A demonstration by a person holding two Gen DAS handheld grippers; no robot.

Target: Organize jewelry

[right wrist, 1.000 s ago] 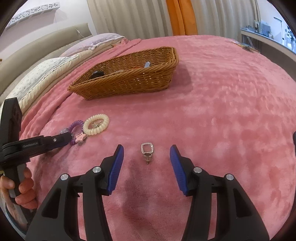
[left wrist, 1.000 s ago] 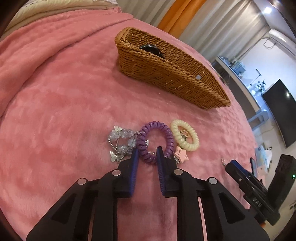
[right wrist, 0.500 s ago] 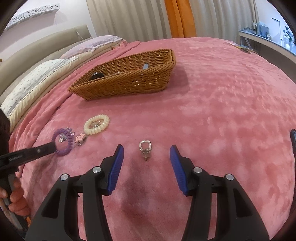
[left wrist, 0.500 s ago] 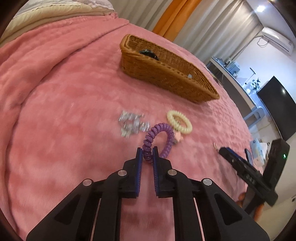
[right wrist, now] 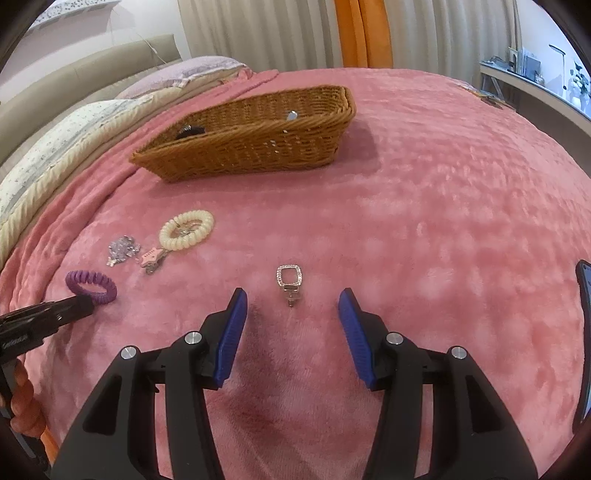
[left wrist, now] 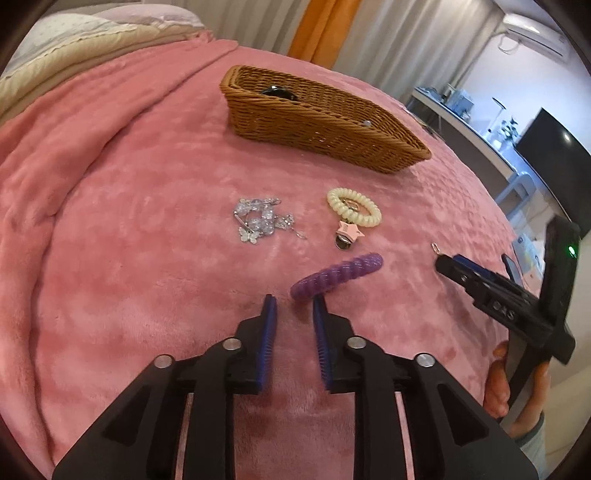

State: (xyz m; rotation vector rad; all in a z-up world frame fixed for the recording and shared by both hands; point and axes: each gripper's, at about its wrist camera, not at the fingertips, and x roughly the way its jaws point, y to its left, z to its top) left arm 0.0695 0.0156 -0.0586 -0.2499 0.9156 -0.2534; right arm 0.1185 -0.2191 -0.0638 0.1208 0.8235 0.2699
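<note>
As its jaws parted, the left gripper point(left wrist: 294, 308) let go of a purple coil hair tie point(left wrist: 335, 277) lying on the pink blanket point(left wrist: 129, 221) just ahead of its tips; the right gripper point(right wrist: 292, 308) hung open, empty, around a silver earring point(right wrist: 289, 280); a wicker basket point(right wrist: 258, 147) sat beyond.

A plush pink blanket point(left wrist: 129, 229) covers the bed. Beyond the left hand-held gripper point(left wrist: 294, 306), black with blue pads, lie a purple spiral hair tie point(left wrist: 334, 275), a cream spiral hair tie point(left wrist: 353, 206), a pale pink star clip point(left wrist: 349, 232) and a silvery crystal butterfly bracelet point(left wrist: 258, 219). Farther off stands a brown woven basket point(left wrist: 317, 122). Between the right hand-held gripper's point(right wrist: 293, 310) blue pads sits a silver square earring point(right wrist: 290, 278). The curtains are orange point(right wrist: 364, 33) and grey-white.
</note>
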